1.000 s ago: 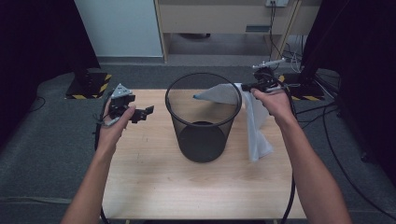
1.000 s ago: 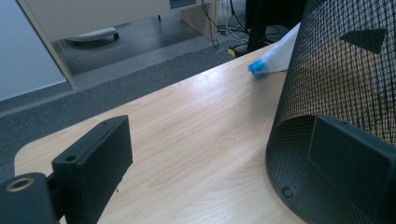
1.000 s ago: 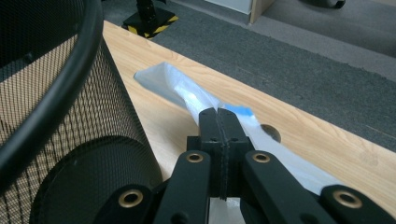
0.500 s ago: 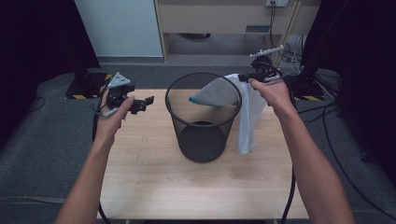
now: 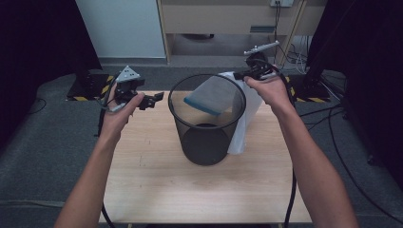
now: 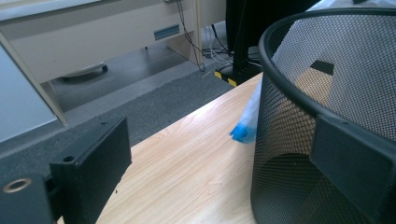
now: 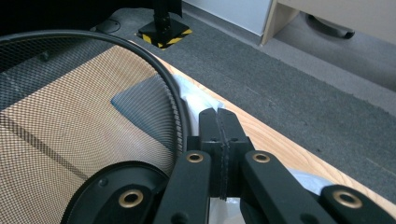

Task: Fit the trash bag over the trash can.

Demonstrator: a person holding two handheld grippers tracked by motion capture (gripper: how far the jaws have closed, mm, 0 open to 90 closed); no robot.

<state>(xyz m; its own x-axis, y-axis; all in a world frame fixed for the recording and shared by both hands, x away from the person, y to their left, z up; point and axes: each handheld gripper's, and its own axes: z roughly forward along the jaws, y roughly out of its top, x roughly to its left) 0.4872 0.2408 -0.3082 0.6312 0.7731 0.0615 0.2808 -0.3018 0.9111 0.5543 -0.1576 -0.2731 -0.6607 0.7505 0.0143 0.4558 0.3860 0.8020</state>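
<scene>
Over the far right rim of the black mesh wastebasket [image 5: 207, 121], right gripper [image 5: 243, 75] sits with jaws pressed together, pinching the edge of a white bin liner [image 5: 247, 114]. Most of the liner hangs outside the basket's right wall down toward the wooden table [image 5: 157, 175]; one part with a blue edge [image 5: 202, 106] droops across the opening. Right gripper view: jaws flat against each other, white plastic beneath them, just outside the rim. Left gripper [image 5: 153, 99] held left of the basket, jaws apart, nothing between them; left gripper view has the mesh wall close to one jaw, not touching.

Step, as I read it: lining the basket, bag only pinched on one side, mouth not opened. Next move likely calls for the left gripper to catch the free blue-edged part, then both spread the mouth over the rim. Thin plastic may slip.
</scene>
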